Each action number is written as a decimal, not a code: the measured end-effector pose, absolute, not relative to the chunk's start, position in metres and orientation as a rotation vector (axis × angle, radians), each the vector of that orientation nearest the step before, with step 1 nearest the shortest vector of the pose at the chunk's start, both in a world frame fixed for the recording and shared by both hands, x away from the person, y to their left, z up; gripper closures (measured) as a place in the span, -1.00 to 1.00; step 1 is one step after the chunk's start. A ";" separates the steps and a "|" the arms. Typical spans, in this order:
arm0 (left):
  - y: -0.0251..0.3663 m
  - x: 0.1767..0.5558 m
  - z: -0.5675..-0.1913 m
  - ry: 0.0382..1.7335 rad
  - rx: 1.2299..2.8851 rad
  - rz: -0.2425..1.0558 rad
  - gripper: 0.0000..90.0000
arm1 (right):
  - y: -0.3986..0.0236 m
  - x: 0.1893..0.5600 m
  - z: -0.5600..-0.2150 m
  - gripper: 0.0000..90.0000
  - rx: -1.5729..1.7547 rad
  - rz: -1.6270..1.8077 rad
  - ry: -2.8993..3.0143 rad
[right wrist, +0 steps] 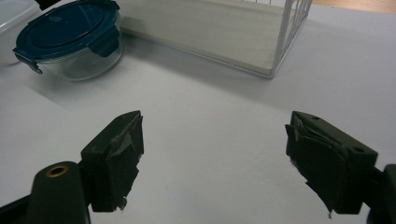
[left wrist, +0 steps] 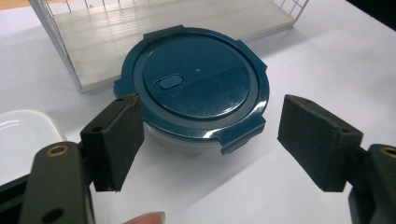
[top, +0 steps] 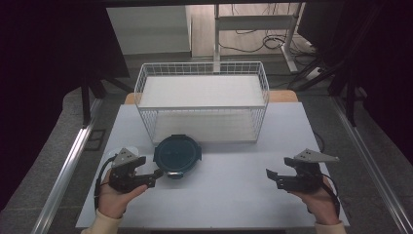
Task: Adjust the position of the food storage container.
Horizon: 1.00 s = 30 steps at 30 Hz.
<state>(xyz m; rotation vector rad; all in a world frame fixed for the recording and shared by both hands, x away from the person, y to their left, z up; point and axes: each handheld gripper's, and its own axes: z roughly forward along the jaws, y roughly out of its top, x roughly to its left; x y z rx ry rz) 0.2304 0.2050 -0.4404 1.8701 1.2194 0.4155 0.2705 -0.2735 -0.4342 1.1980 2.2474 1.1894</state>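
Right now I see the round container point(top: 178, 156) sitting on the white table point(top: 234, 195), just in front of the wire basket point(top: 202, 100). It has a clear glass body and a dark teal lid point(left wrist: 196, 79), with the lid's clip tabs folded down around the rim and a small oval valve near the lid's middle. I look for a brand or any lettering on the lid, and I can read none.

My left gripper point(left wrist: 210, 135) is next to the container on the near left side, its jaws spread wide. From the left gripper view one pad point(left wrist: 119, 140) sits just beside the lid's edge and the other is off to the far side; I hold nothing between them. A white dish point(left wrist: 23, 135) lies just beyond that gripper, at the table's left.

My right gripper point(right wrist: 212, 158) hovers well apart, over bare table on the right, jaws also wide open and empty. The basket has a pale board as its floor.
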 end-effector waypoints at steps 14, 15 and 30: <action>0.208 0.231 -0.440 1.231 1.857 0.405 -0.50 | -0.274 0.272 -0.440 -0.52 1.213 1.164 2.267; 0.208 0.231 -0.440 1.231 1.856 0.404 -0.50 | -0.274 0.272 -0.440 -0.51 1.214 1.162 2.267; 0.211 0.233 -0.441 1.257 1.851 0.410 -0.48 | -0.274 0.274 -0.444 -0.45 1.191 1.155 2.301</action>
